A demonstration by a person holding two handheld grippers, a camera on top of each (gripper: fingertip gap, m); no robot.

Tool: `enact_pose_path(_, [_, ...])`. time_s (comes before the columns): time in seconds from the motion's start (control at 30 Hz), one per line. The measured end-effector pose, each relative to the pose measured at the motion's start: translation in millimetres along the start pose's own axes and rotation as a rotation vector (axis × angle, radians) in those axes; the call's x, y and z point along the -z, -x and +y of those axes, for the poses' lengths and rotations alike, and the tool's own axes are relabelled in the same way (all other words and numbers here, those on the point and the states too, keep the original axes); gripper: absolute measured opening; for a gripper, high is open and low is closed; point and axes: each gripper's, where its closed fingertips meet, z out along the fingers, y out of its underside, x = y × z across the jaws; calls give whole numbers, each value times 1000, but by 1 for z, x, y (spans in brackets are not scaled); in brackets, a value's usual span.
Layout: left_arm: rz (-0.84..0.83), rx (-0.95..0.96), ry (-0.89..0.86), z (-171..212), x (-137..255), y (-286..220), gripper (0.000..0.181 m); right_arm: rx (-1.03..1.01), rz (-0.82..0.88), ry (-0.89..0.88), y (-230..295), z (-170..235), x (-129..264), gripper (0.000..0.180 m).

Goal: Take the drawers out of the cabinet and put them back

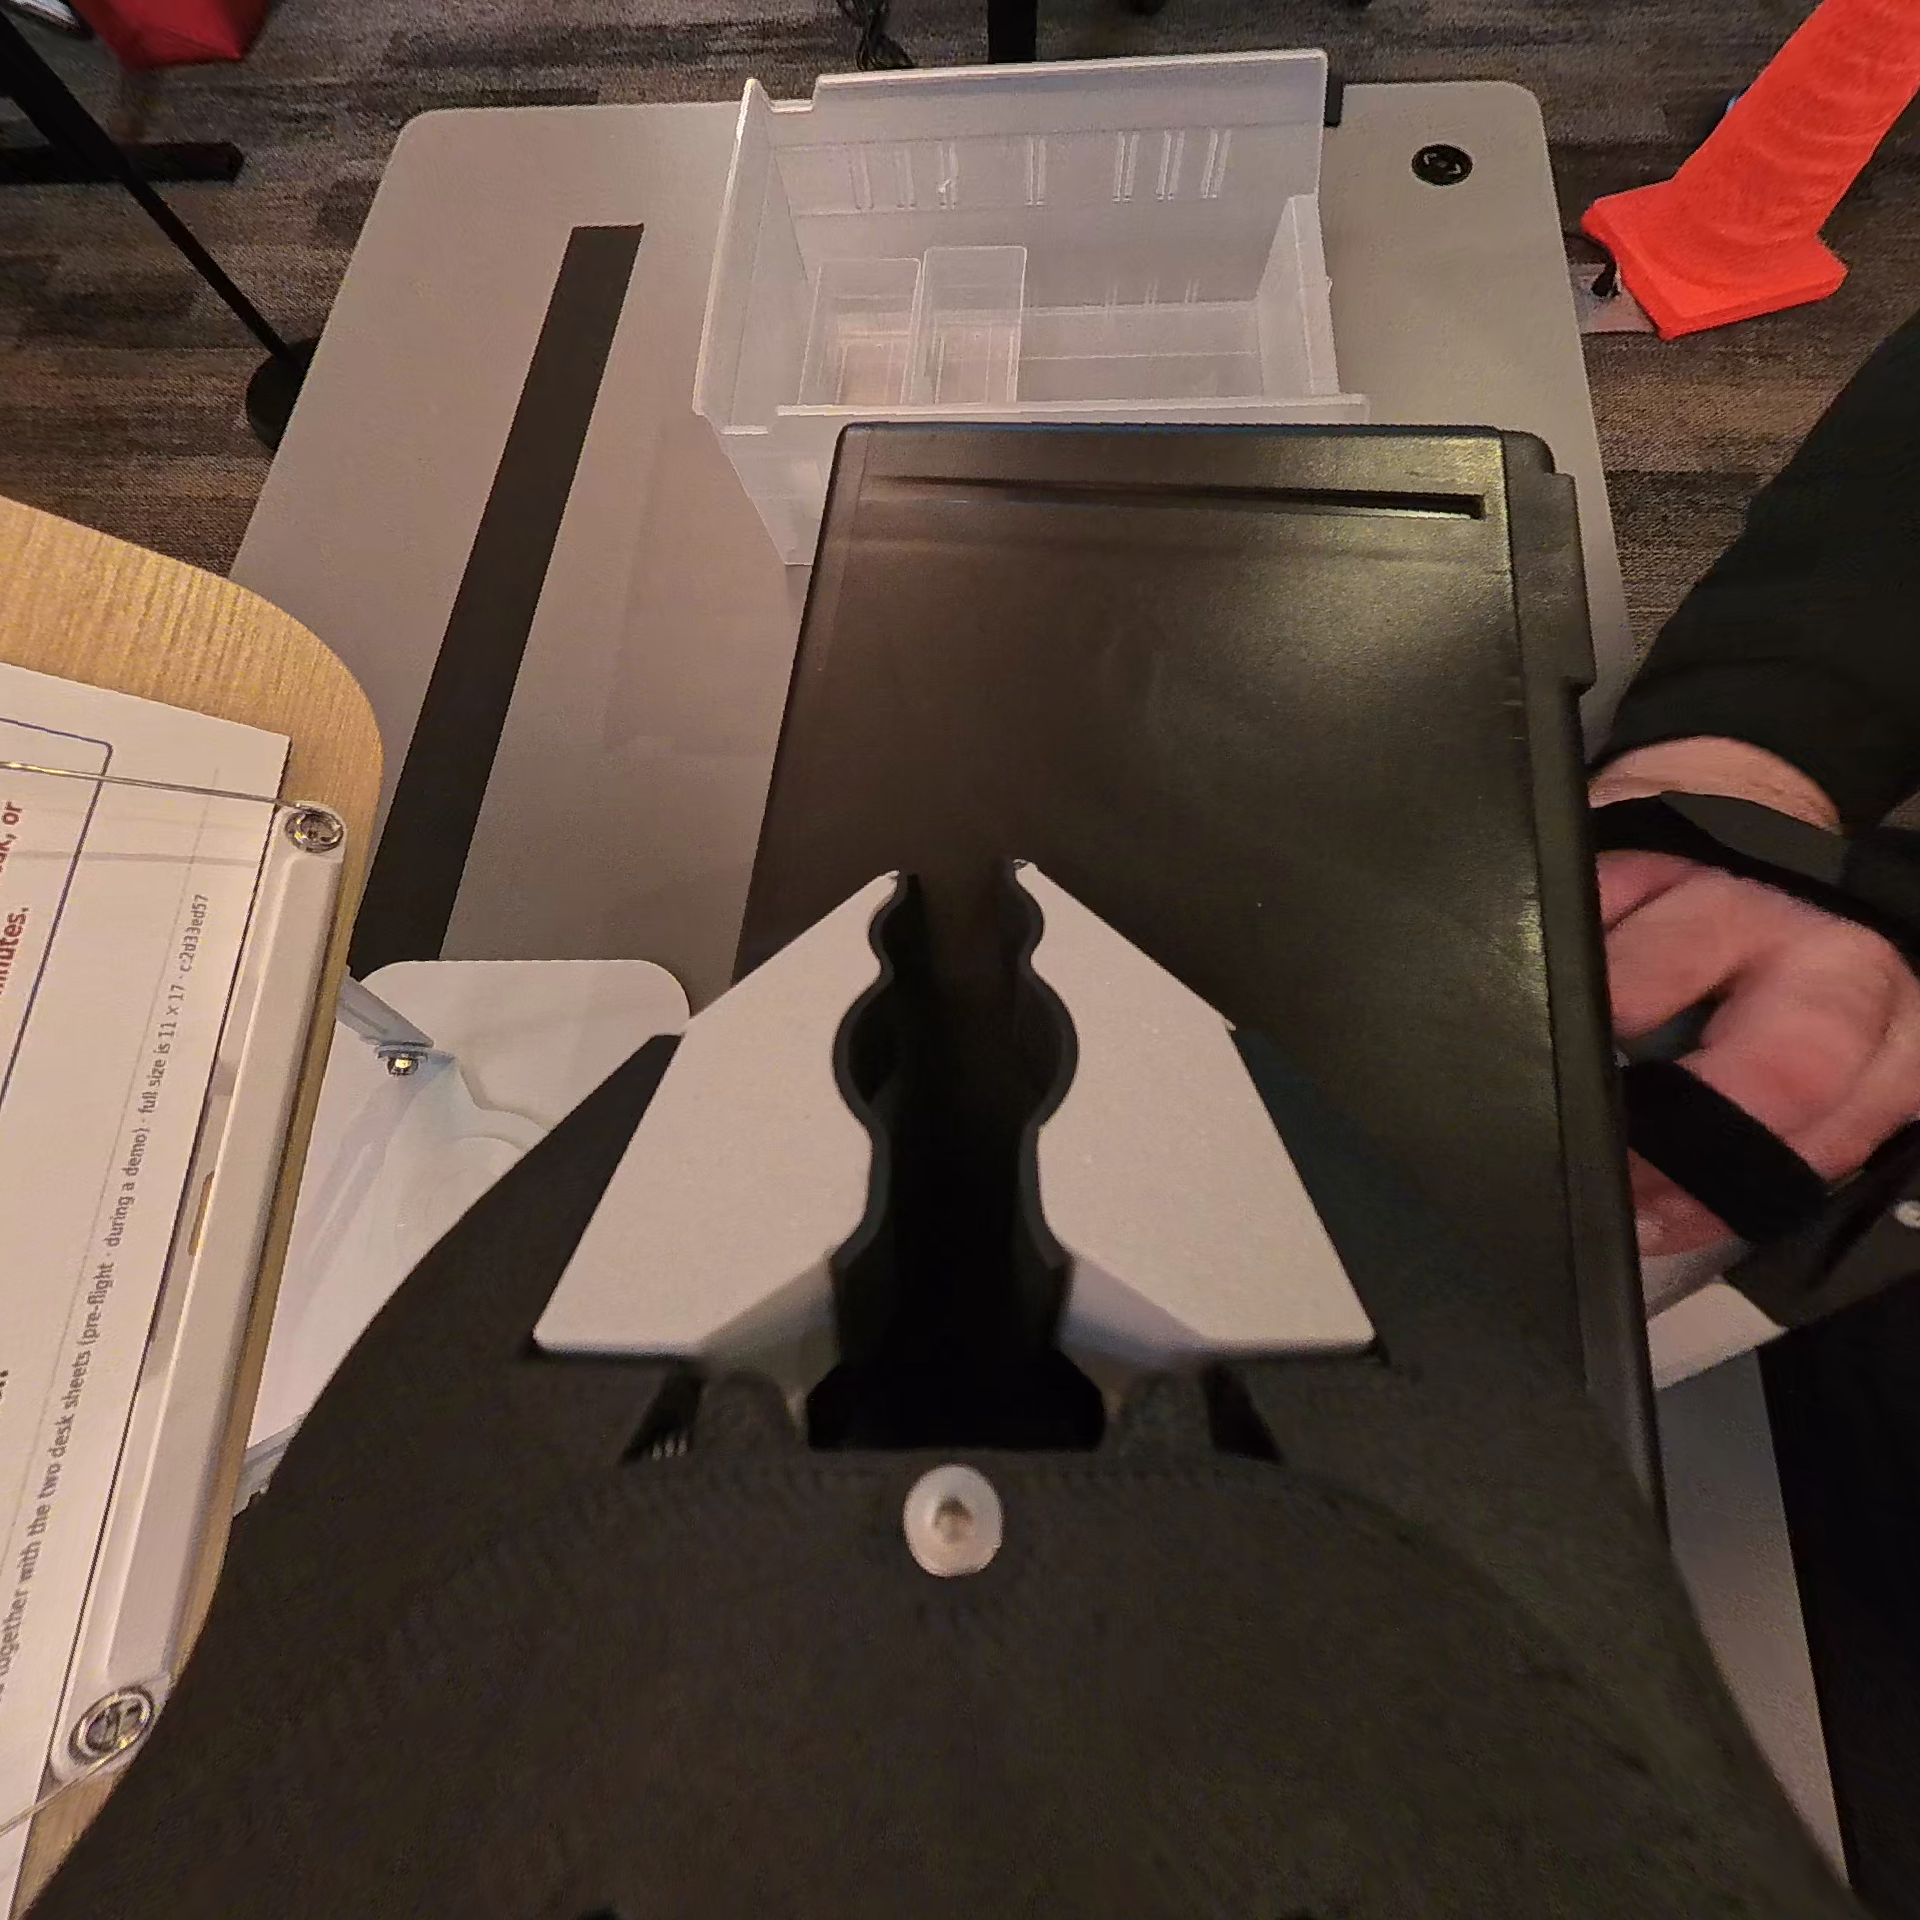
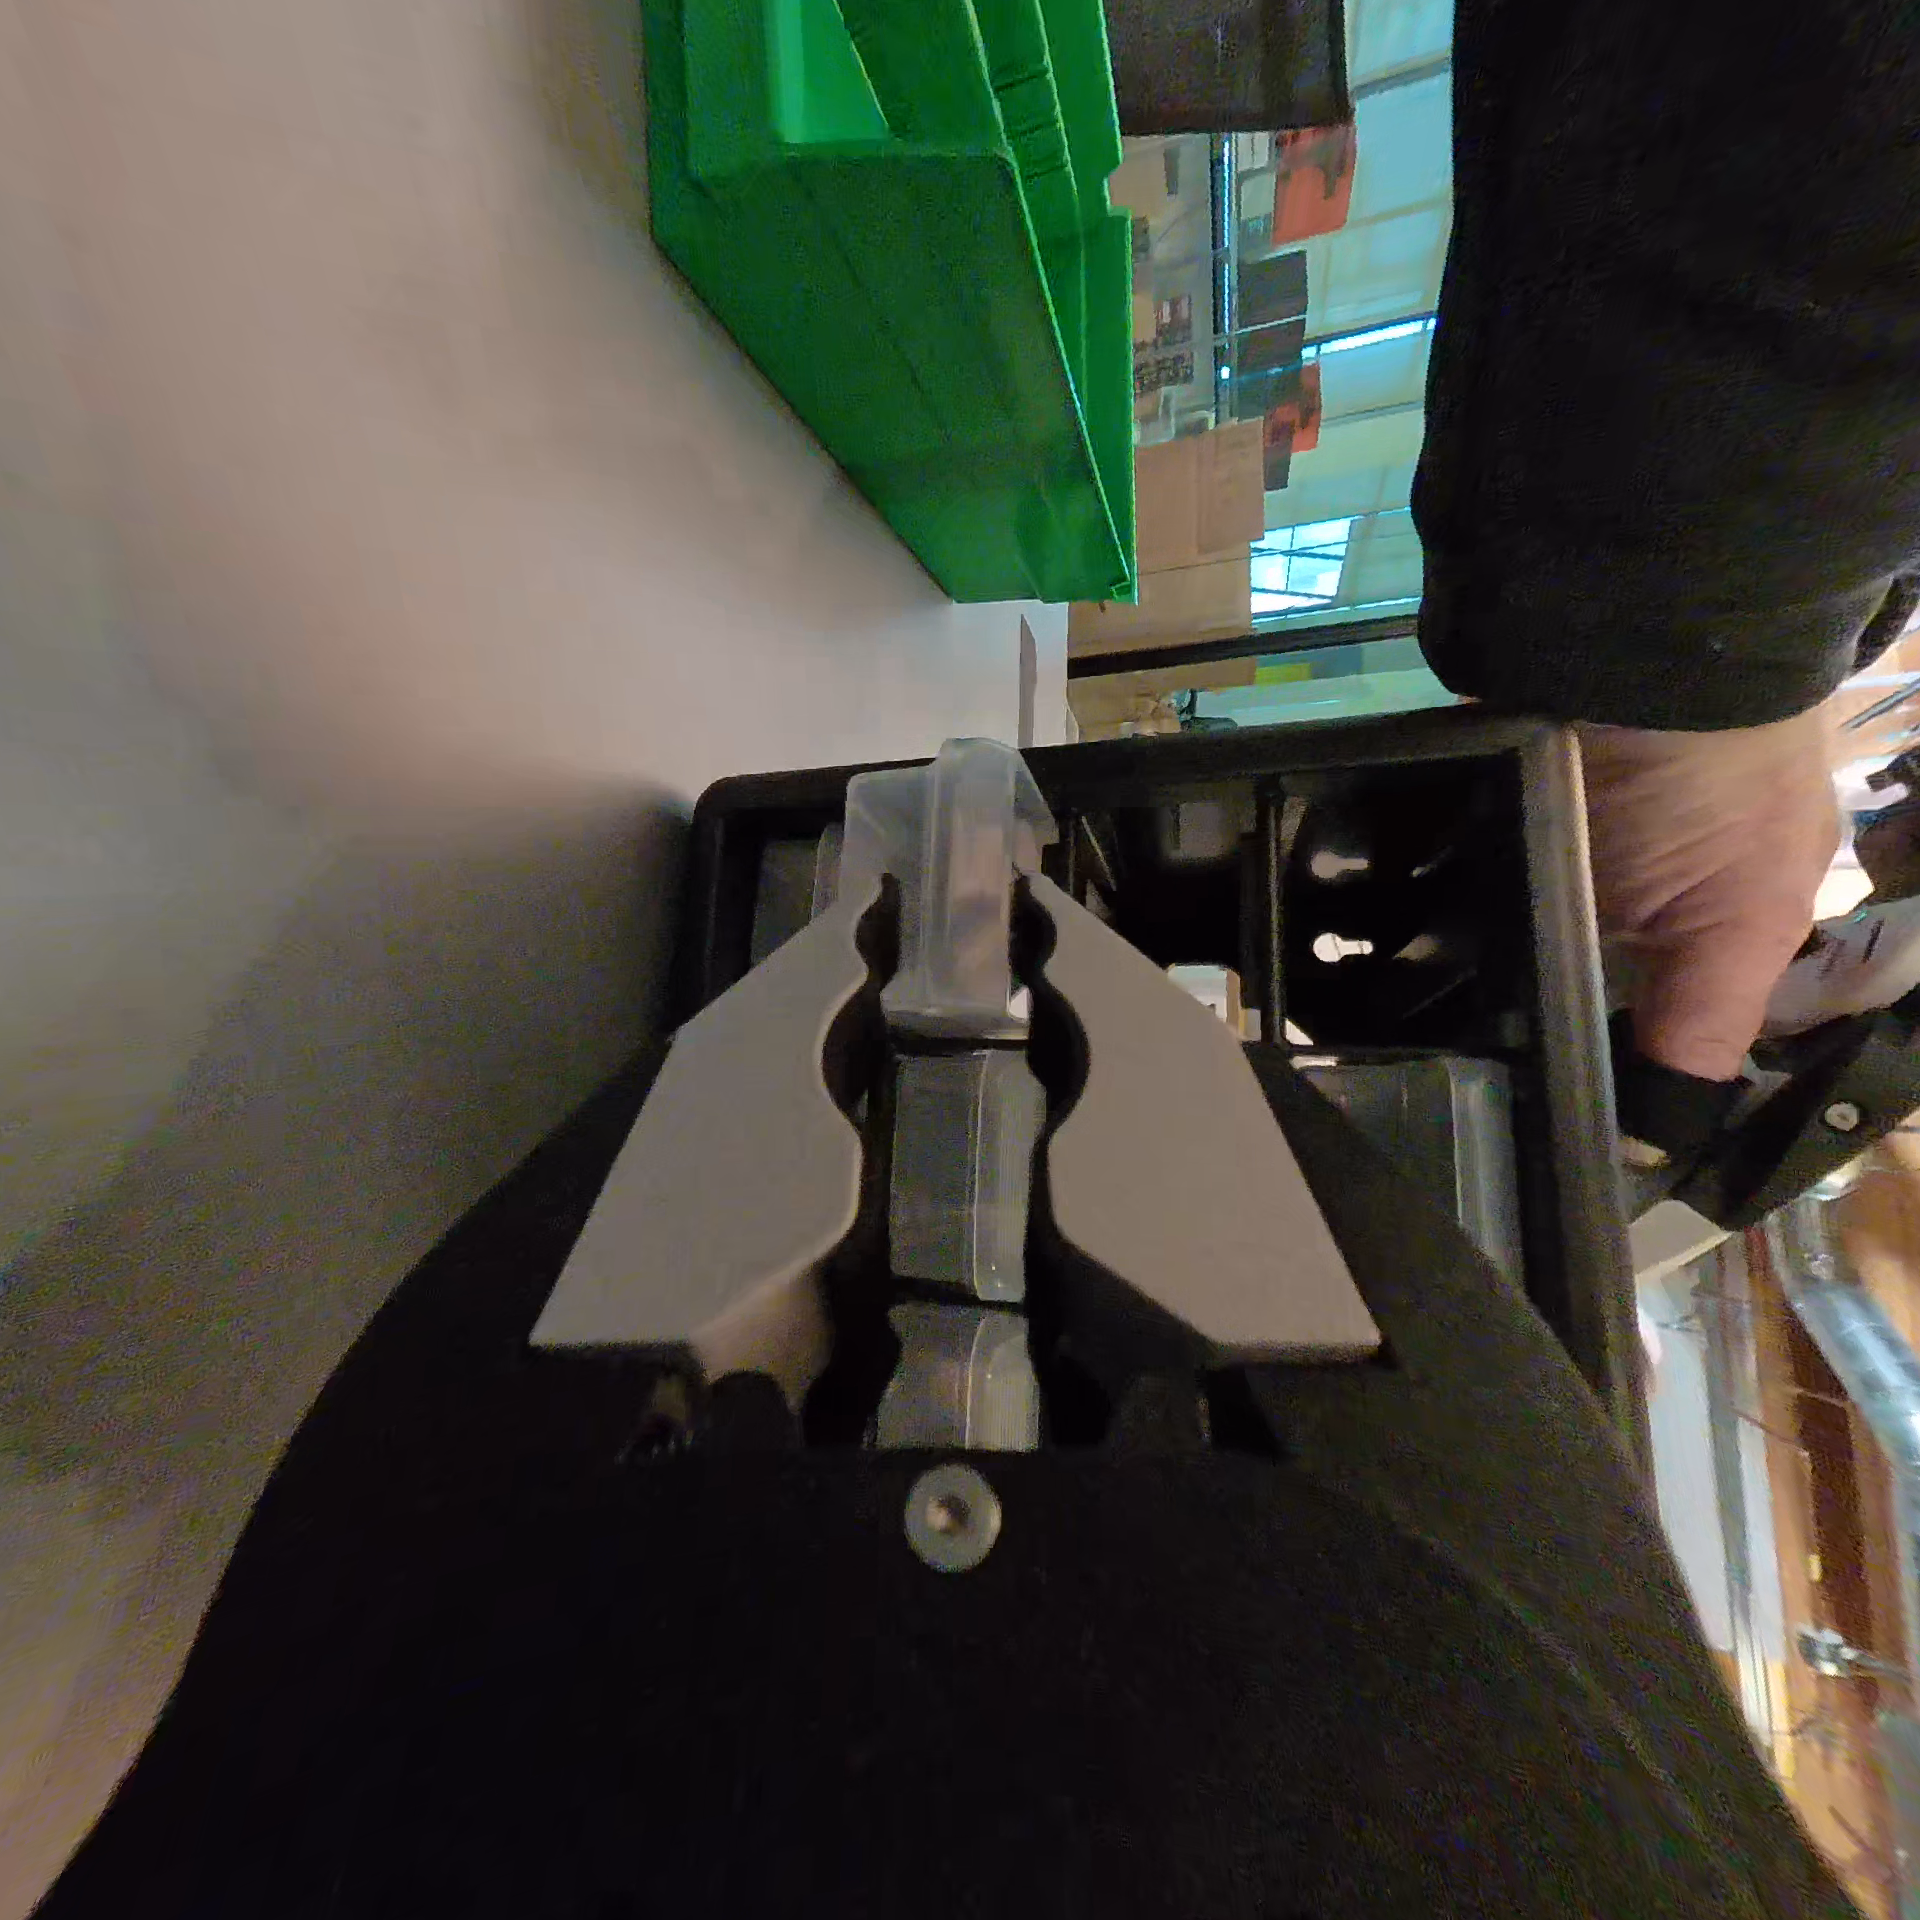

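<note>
A grey table [image 1: 436,540] carries everything, with patterned carpet beyond its far edge and a dark strip [image 1: 499,592] running along it from 7 to 1 o'clock. In the left wrist view, the left gripper [image 1: 958,878] hovers over the top of the black cabinet [image 1: 1195,748], its jaws a narrow gap apart and holding nothing. The cabinet's long axis runs from 6 toward 12 o'clock. At 3 o'clock a person's hand [image 1: 1756,997] grips the other tool beside the cabinet's edge. At 9 o'clock a sign in a clear holder [image 1: 156,1039] rests on a wooden surface [image 1: 208,644]. Farther off, at 12 o'clock, a clear drawer [image 1: 1018,281] sits on the table touching the cabinet's far end, with small clear trays [image 1: 914,322] inside. A red object [image 1: 1745,208] lies at 2 o'clock.

In the right wrist view, rolled sideways, the right gripper [image 2: 954,883] is closed on a clear drawer handle [image 2: 961,894] at the cabinet's open front. Beyond, at 12 o'clock, stand green bins [image 2: 904,312].
</note>
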Motion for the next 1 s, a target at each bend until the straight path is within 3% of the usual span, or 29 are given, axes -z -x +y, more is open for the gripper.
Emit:
enact_pose_path(0.1, [-4, -2, 0, 0, 0, 0, 15, -29, -18, 40, -3, 7, -2, 34])
enact_pose_path(0.33, [-10, -2, 1, 0, 0, 1, 14, -68, -82, 57, 1, 14, -13, 16])
enact_pose_path(1.0, [-31, -6, -1, 0, 1, 3, 15, -86, -184, -52, 28, -46, 47, 16])
